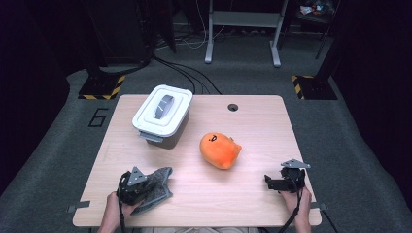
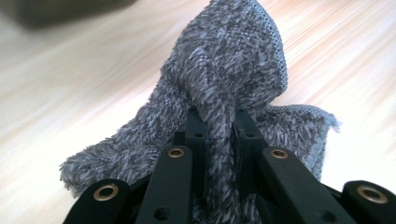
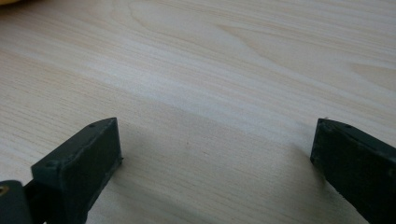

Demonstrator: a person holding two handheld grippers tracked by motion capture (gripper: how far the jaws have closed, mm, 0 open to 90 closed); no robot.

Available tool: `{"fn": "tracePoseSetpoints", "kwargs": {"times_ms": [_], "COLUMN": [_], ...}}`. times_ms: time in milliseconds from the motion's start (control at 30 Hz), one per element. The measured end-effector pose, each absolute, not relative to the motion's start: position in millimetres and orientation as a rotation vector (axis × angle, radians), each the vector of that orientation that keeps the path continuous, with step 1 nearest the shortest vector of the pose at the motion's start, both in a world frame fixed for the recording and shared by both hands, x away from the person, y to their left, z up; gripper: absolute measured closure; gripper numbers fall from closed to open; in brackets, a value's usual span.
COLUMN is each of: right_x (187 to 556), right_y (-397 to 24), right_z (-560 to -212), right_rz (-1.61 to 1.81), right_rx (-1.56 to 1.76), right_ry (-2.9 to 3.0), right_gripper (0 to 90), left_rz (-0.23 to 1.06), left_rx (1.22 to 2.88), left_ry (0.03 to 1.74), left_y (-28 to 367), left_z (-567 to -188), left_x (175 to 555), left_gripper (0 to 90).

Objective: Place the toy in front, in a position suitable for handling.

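Observation:
A fuzzy grey cloth (image 1: 158, 187) lies bunched at the table's near left. My left gripper (image 1: 141, 187) is shut on it: in the left gripper view a fold of the grey cloth (image 2: 224, 93) is pinched between the two black jaws of that gripper (image 2: 219, 135) and rises above them. At the near right my right gripper (image 1: 272, 183) rests low over the wood, held by a hand. In the right gripper view its jaws (image 3: 215, 154) stand wide apart, and bare table lies between them.
An orange plush toy (image 1: 221, 150) lies in the middle of the wooden table (image 1: 243, 194). A grey bin with a white lid (image 1: 162, 115) stands at the back left. A round cable hole (image 1: 232, 107) sits near the far edge.

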State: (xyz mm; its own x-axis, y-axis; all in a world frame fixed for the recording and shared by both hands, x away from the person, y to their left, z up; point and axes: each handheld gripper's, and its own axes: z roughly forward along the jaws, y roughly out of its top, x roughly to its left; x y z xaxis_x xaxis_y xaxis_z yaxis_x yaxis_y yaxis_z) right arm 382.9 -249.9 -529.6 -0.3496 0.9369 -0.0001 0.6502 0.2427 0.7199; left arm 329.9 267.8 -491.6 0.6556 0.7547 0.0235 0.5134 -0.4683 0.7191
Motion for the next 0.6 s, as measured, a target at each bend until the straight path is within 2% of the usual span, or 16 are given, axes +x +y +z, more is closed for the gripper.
{"fn": "tracePoseSetpoints", "kwargs": {"times_ms": [267,600], "right_x": [382.9,382.8], "right_y": [-249.9,-249.9], "right_z": [-529.6,-529.6], "right_rz": [0.887,0.887], "right_rx": [1.449,1.449], "right_ry": [2.088,2.088], "right_gripper": [1.1,1.1], "left_rz": [0.362,0.266], "left_rx": [2.178,2.201], "left_ry": [0.812,0.692], "left_y": [229.9,191.0], "left_z": [-474.9,-480.4], "left_x": [331.2,333.2], "left_gripper": [79.6,79.3]}}
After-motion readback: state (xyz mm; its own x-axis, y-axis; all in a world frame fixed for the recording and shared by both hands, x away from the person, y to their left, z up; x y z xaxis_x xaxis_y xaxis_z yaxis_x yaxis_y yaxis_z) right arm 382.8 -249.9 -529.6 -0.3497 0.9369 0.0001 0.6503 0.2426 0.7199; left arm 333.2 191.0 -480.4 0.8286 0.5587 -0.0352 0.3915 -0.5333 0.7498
